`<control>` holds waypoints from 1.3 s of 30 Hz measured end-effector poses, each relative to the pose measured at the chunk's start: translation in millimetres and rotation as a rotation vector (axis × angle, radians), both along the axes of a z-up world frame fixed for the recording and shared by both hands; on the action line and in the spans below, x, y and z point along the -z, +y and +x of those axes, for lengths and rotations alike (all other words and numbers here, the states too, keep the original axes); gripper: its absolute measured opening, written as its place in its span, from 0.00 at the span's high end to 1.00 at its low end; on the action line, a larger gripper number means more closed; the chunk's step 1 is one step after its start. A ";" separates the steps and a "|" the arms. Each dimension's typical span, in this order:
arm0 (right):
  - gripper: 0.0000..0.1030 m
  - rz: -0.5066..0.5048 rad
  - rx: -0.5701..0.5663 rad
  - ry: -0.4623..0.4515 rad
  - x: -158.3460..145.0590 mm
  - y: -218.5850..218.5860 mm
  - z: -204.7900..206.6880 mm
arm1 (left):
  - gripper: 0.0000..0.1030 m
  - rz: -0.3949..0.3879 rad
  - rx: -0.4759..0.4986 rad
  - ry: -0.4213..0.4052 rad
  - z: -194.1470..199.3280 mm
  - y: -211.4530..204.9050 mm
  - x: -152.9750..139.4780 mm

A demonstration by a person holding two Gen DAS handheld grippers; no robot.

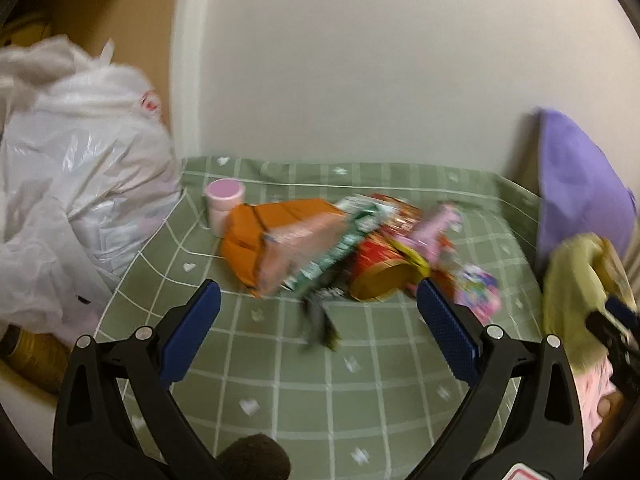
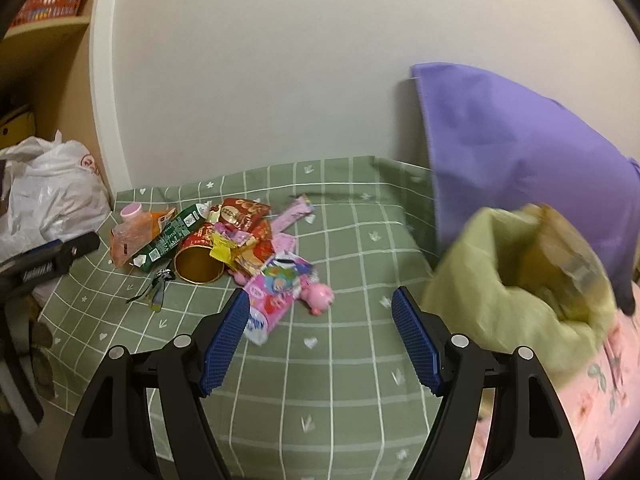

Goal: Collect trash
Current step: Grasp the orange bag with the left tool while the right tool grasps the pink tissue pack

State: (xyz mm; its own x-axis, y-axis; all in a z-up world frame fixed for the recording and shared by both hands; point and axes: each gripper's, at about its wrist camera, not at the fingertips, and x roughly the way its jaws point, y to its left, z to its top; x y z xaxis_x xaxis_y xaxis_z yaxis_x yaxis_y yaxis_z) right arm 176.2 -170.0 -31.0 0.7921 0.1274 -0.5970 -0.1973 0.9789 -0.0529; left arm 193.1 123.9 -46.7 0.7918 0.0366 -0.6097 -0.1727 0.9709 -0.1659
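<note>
While both grippers hang over a green checked bedsheet (image 2: 340,360), each holds nothing: the left gripper (image 1: 318,314) has its blue-padded jaws spread wide above the near edge of the litter, and the right gripper (image 2: 320,320) is likewise wide apart, its left pad just over a pink-and-white snack packet (image 2: 272,300). Trash lies heaped on the sheet toward the wall: an orange-pink carton (image 1: 276,244) on its side, a green-and-white carton (image 2: 172,236) leaning across it, a red tube with a gold open end (image 2: 198,258) facing the cameras, red and yellow wrappers (image 2: 240,248) piled behind, and a small pink pig toy (image 2: 320,298) just beside the snack packet. Next to the orange carton stands a pink-lidded bottle (image 1: 223,204), upright. A dark crumpled wrapper (image 1: 320,320) lies apart from the heap, between the left gripper's pads in its view, though blurred. Off the sheet's left edge sits a full white plastic bag (image 1: 80,184). At right, a yellow-green bag (image 2: 516,288) gapes open in front of a purple pillow (image 2: 520,152).
</note>
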 end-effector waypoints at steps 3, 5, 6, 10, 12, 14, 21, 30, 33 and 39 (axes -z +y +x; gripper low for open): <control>0.32 -0.019 -0.031 0.008 10.0 5.2 25.2 | 0.09 -0.026 -0.043 0.047 30.5 17.8 9.4; 0.32 -0.011 -0.050 0.023 18.7 5.1 44.2 | 0.09 -0.049 -0.059 0.072 53.3 31.1 14.6; 0.32 -0.007 -0.055 0.029 21.6 4.7 49.8 | 0.09 -0.068 -0.067 0.083 60.7 37.1 17.1; 0.32 0.027 -0.074 0.048 37.0 1.7 71.9 | 0.09 -0.157 -0.115 0.158 94.4 64.7 38.0; 0.32 0.047 -0.080 0.063 45.0 -0.4 80.0 | 0.18 -0.186 -0.138 0.196 102.6 73.4 48.9; 0.32 0.053 -0.083 0.077 51.8 -1.4 86.2 | 0.22 -0.220 -0.134 0.247 109.5 78.7 62.0; 0.32 0.042 -0.096 0.117 63.8 6.6 96.5 | 0.40 -0.215 -0.097 0.260 110.6 68.9 79.5; 0.41 0.036 -0.119 0.149 63.7 11.3 97.4 | 0.93 -0.214 -0.017 0.202 81.4 55.9 52.6; 0.48 0.085 -0.139 0.202 70.3 14.3 106.4 | 0.94 -0.186 0.020 0.158 73.0 48.8 36.5; 0.51 0.075 -0.131 0.262 85.6 25.2 136.7 | 0.95 -0.123 0.080 0.116 68.6 40.1 19.3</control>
